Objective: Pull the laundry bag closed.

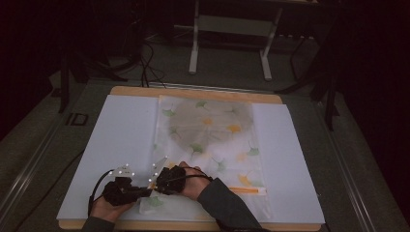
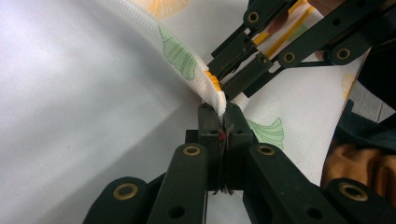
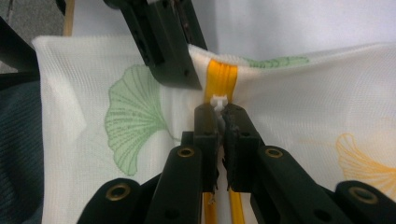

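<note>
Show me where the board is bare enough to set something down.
Bare strips of the white board lie left and right of the leaf-printed mesh bag. The near-left corner is crowded: left gripper and right gripper both pinch the bag there.

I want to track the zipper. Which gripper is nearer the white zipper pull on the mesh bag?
Right. The right gripper is shut on the white zipper pull; the left gripper pinches the mesh bag fabric just beside it.

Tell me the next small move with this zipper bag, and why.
Probably slide the right gripper along the orange zipper: its jaws are shut on the white pull, while the left gripper pinches the mesh bag corner beside it, bracing it.
</note>
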`<act>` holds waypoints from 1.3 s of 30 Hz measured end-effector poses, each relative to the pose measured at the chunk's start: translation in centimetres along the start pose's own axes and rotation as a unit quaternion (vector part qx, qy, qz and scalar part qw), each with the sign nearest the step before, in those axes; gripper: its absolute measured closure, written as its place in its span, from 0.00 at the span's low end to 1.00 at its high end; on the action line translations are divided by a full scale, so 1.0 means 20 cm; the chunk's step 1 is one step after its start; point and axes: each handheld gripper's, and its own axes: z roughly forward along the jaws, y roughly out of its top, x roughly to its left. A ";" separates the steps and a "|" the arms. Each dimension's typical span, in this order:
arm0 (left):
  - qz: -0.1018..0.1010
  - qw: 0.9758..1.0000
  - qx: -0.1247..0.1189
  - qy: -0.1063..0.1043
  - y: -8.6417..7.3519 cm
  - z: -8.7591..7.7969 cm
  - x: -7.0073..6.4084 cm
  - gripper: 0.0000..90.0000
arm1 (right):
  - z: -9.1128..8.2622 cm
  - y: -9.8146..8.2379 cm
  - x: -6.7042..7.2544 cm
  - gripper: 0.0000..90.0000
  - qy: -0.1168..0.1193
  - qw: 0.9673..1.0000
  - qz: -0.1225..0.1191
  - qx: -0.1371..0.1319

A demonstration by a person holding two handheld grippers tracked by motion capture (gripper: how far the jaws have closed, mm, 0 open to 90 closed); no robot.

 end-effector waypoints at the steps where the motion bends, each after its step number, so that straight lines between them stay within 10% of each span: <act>1: -0.001 1.000 -0.001 0.000 0.00 0.00 0.00 0.99 | 0.00 0.00 0.00 0.95 -0.001 1.000 0.000 0.000; 39: -0.011 0.999 -0.023 -0.025 -0.01 -0.03 0.02 0.99 | -0.06 -0.02 0.03 0.96 -0.019 0.999 -0.014 0.040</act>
